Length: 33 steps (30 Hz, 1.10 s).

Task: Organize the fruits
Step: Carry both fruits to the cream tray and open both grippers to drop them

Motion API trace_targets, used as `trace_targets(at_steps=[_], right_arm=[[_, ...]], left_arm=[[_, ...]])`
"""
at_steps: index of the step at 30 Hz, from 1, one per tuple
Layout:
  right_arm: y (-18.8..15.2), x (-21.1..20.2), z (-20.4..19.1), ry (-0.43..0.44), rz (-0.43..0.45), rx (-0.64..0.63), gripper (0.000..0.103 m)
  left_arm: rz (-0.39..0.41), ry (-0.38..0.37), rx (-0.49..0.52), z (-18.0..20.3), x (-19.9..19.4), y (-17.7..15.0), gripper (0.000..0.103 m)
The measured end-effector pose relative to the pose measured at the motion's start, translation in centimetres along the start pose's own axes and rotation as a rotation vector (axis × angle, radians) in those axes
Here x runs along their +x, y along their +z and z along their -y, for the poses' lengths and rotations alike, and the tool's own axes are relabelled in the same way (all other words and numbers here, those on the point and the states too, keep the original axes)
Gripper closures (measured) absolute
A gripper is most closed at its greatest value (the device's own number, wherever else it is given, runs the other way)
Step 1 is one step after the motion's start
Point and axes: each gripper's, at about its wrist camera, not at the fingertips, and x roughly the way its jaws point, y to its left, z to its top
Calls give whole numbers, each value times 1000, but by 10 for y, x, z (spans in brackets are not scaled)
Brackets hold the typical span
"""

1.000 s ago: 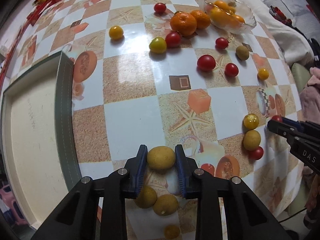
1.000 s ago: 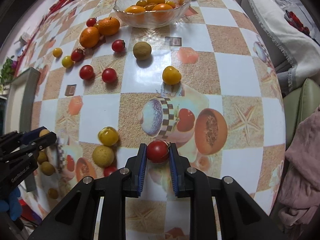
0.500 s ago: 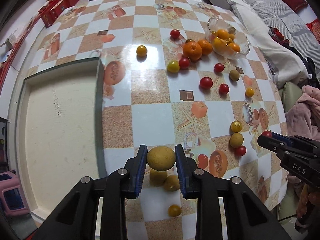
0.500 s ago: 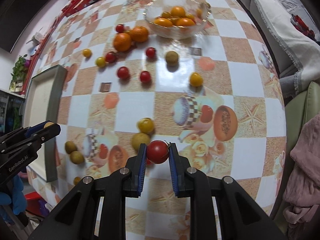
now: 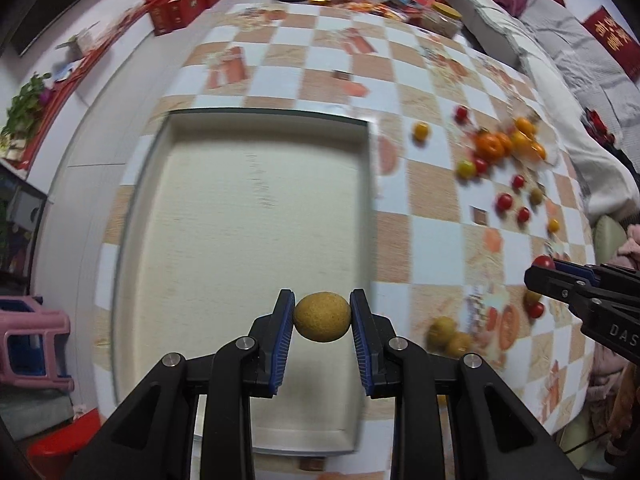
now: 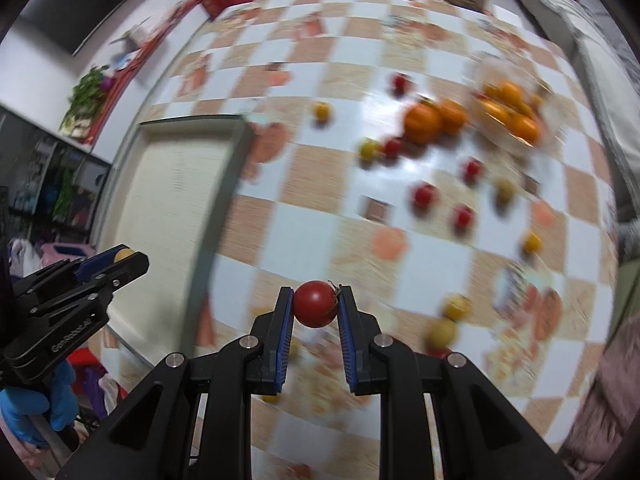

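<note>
The left gripper [image 5: 322, 317] is squeezing a tan fruit [image 5: 322, 317] over the tray [image 5: 248, 216]. The right gripper [image 6: 315, 305] is pinching a tomato [image 6: 315, 304] beside the tray — only this view is showing a blue glove [image 6: 24, 414].

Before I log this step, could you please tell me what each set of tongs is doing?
Left tongs: shut on the tan fruit.
Right tongs: shut on the red tomato.
</note>
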Motion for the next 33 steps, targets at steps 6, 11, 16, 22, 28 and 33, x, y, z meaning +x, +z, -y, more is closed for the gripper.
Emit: trace_targets(at_steps=[6,11,16,22,28,33], right_arm=[[42,29,-54,51,-16,-67,79],[79,67,-90,54,-52,-124,79],[100,95,-112,36,-78,-164,79],[108,122,-122,-19,-105,-184,78],[105,128,-140,-69,-98,-271,59],[108,124,-144,-60,-77,-259,35]], left_arm=[[3,67,-83,-54,19,20,73],[-23,104,-112,-77,44,31,73],[-50,117,-109,-86,66,33,73],[-42,134,-79,-81,70,28,73],[-25,167,-59,-75,69,27,14],[-12,182,-43,-72,63,23,13]])
